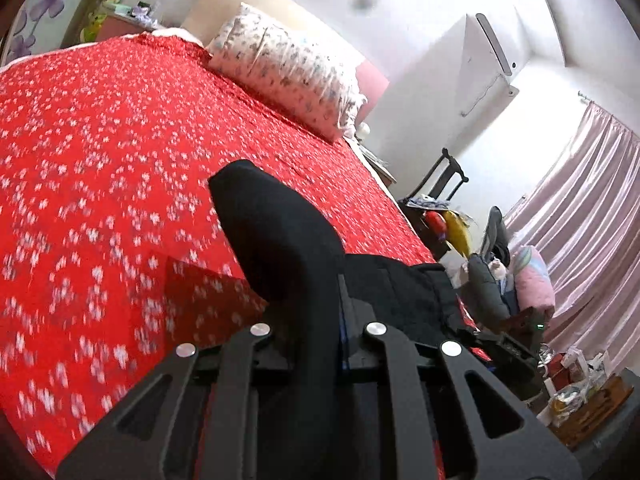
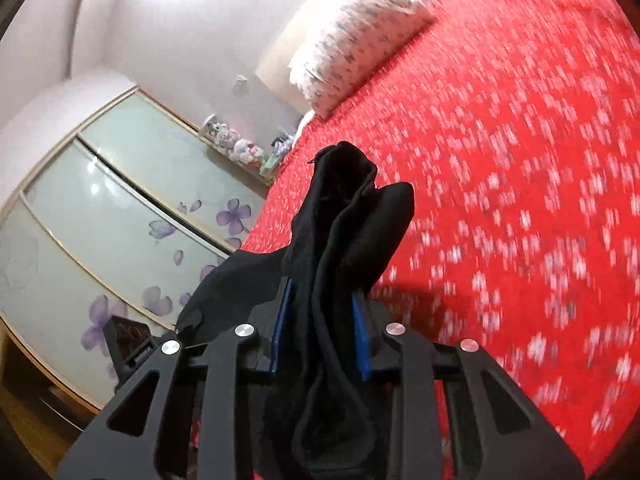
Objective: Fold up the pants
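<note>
The black pants are bunched in my left gripper, whose jaws are shut on the cloth. A fold stands up above the fingers, and more cloth runs off to the right. In the right wrist view another bunch of the pants sticks up between the blue pads of my right gripper, which is shut on it. From there the cloth trails down to the left. Both grippers hold the pants a little above the red flowered bedspread.
A patterned pillow lies at the head of the bed. A wardrobe with flowered glass doors stands on one side. On the other side are a dark chair with clutter, a pink curtain and a wall air conditioner.
</note>
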A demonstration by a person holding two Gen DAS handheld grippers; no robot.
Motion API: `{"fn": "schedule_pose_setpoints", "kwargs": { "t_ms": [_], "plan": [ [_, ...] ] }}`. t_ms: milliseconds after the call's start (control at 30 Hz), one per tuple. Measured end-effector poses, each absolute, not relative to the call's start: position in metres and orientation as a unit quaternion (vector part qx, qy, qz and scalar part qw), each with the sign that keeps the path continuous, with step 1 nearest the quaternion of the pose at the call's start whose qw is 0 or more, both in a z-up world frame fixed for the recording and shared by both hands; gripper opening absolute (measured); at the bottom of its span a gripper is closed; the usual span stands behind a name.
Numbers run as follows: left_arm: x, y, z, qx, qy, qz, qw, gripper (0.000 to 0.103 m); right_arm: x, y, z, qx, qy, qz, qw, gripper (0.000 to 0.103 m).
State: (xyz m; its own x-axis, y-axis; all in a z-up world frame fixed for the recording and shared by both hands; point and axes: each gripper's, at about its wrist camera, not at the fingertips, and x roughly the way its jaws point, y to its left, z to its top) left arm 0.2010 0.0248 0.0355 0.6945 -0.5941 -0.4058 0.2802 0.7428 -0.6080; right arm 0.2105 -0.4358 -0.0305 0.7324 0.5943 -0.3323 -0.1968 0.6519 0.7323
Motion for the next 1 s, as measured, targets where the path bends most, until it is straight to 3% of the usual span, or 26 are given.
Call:
{"fn": "schedule_pose_setpoints", "kwargs": {
  "t_ms": [133,233,300,367,533,567,700,833,1000],
  "plan": [
    [0.234,0.029,-0.002,-0.279,0.375,-0.190,0.863,0.018,0.235,-0.435,-0.047,0.330,0.314,0.175,0.873,0.028],
    [0.239,0.037,-0.017,-0.307,0.400,-0.184,0.844,0.026,0.243,-0.436,-0.064,0.328,0.343,0.135,0.870,0.035],
    [0.233,0.041,-0.008,-0.296,0.392,-0.162,0.856,0.039,0.244,-0.440,-0.065,0.337,0.352,0.128,0.864,0.038],
    [0.220,0.050,0.004,-0.288,0.367,-0.127,0.875,0.072,0.238,-0.444,-0.060,0.333,0.353,0.104,0.868,0.045],
    [0.181,0.052,0.041,-0.274,0.298,-0.164,0.899,0.084,0.202,-0.449,-0.021,0.318,0.273,0.080,0.905,0.047],
    [0.176,0.046,0.044,-0.268,0.298,-0.186,0.897,0.087,0.199,-0.445,-0.017,0.316,0.269,0.100,0.904,0.055],
    [0.172,0.012,0.037,-0.238,0.338,-0.253,0.875,0.088,0.196,-0.410,-0.012,0.290,0.290,0.174,0.895,0.058],
    [0.190,-0.017,0.009,-0.192,0.420,-0.228,0.858,0.086,0.223,-0.397,-0.043,0.260,0.383,0.132,0.876,0.059],
    [0.203,-0.004,-0.012,-0.262,0.444,-0.225,0.827,0.083,0.231,-0.424,-0.065,0.349,0.374,0.154,0.846,0.059]
  ]
}}
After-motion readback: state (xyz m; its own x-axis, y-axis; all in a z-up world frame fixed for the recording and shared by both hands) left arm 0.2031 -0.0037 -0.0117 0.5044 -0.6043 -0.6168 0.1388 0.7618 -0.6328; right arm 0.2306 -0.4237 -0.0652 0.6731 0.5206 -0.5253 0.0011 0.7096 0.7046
